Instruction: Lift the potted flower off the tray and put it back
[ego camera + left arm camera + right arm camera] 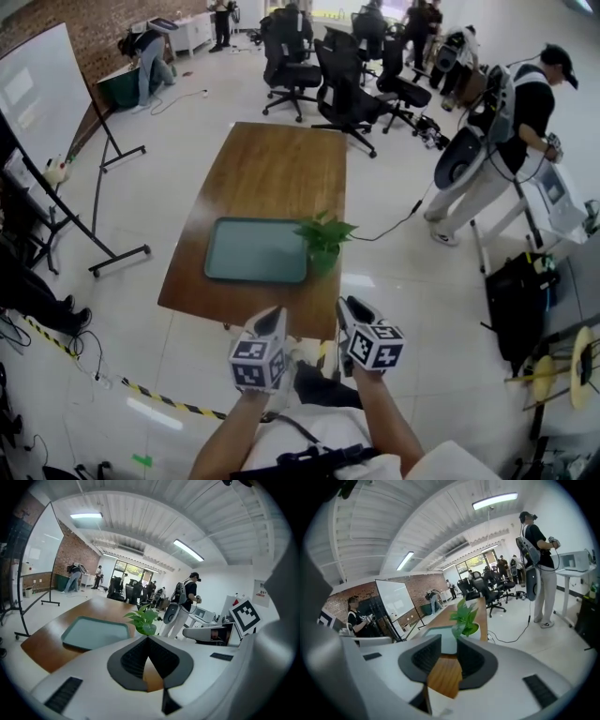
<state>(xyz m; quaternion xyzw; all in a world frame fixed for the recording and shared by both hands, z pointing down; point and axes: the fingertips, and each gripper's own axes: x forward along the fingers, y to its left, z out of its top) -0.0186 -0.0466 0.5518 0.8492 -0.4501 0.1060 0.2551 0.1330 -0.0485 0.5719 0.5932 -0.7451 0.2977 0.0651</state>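
Observation:
A small potted flower (pixel 323 242) with green leaves stands on the wooden table (pixel 272 169), just off the right edge of the teal tray (pixel 255 249). The tray holds nothing. Both grippers hover short of the table's near edge, apart from the pot. My left gripper (pixel 272 321) has its jaws meeting at the tips, with nothing in them; its view shows the plant (pixel 144 619) and tray (pixel 96 632) beyond its tips (pixel 148 638). My right gripper (pixel 351 307) stands open, and the plant (pixel 465 617) shows past its empty gap (pixel 449 641).
A whiteboard on a wheeled stand (pixel 42 112) is left of the table. Office chairs (pixel 342 80) crowd the far end. A person with equipment (pixel 506 131) stands at the right, and a cable (pixel 398 223) runs over the floor. Striped tape (pixel 159 398) marks the floor nearby.

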